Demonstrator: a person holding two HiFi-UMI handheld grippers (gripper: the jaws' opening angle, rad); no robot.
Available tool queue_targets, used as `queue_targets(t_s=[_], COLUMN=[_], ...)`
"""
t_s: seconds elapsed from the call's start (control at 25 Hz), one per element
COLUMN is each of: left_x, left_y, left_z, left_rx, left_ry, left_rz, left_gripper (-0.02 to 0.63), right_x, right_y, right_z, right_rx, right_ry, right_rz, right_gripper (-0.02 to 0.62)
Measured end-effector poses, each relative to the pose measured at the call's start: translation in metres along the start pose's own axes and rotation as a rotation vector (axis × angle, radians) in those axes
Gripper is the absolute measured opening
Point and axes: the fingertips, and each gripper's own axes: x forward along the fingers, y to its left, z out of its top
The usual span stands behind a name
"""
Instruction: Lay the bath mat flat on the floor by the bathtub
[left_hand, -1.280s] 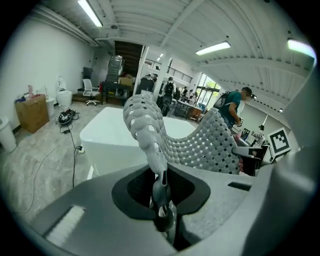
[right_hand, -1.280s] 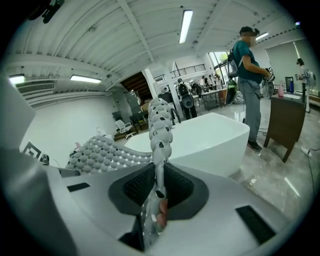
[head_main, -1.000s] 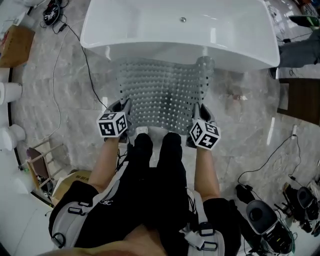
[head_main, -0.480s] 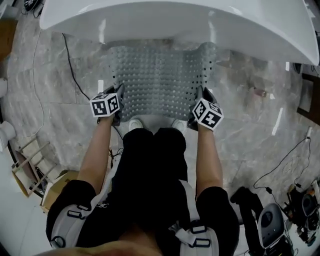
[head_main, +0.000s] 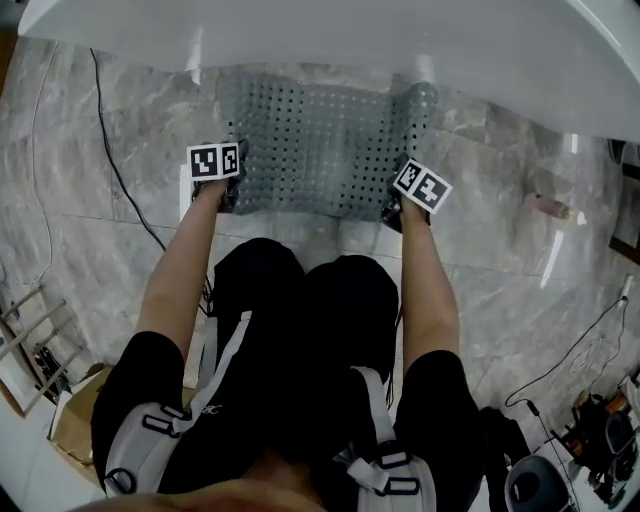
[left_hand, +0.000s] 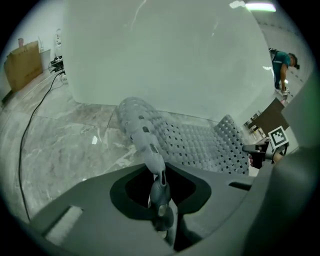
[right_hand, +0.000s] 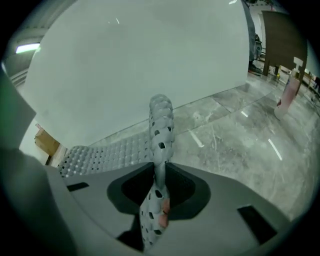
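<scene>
Beside bathtub (head_main: 400, 40), we have bath mat (head_main: 320, 150) lowered flat, nearly done; left gripper (head_main: 229, 190), right gripper (head_main: 394, 211) jaws opening, corners still between.

We see the grey translucent rubber bath mat (head_main: 325, 140), perforated with rows of small holes, spread out on the grey marbled tile floor (head_main: 110, 230). Its far edge lies just beside the base of the white glossy bathtub (head_main: 400, 30). Most of its middle lies flat, but we find its two near corners lifted off the tiles. Both side edges rise in curled ridges, and the far right corner bulges upward by the tub.
</scene>
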Motion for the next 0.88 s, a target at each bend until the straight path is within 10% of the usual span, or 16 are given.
queue_targets(t_s=[0.24, 0.4, 0.64, 0.68, 0.76, 0.88], left_x=[0.029, 0.029, -0.008, -0.019, -0.048, -0.103], left_y=[0.031, 0.045, 0.058, 0.053, 0.038, -0.001], left_z=[-0.026, -0.035, -0.011, -0.004, 0.014, 0.047], left_rx=[-0.083, -0.043, -0.020, -0.008, 0.027, 0.070], left_ry=[0.083, 0.108, -0.042, -0.069, -0.125, -0.200], left_rz=[0.067, 0.136, 0.234, 0.233, 0.232, 0.174], left_gripper=[0.121, 0.200, 0.244, 0.233, 0.003, 0.003], right_x=[0.013, 0.009, -0.023, -0.030, -0.051, -0.104], right_y=[-0.037, -0.037, -0.007, 0.000, 0.012, 0.040], right_z=[-0.007, 0.002, 0.034, 0.038, 0.046, 0.067], right_rx=[-0.024, -0.171, -0.229, -0.232, -0.232, -0.230], right_ry=[0.046, 0.009, -0.164, -0.181, -0.208, -0.235], right_rz=[-0.073, -0.109, -0.041, -0.025, -0.017, -0.003], right_gripper=[0.103, 0.236, 0.234, 0.198, 0.052, 0.008])
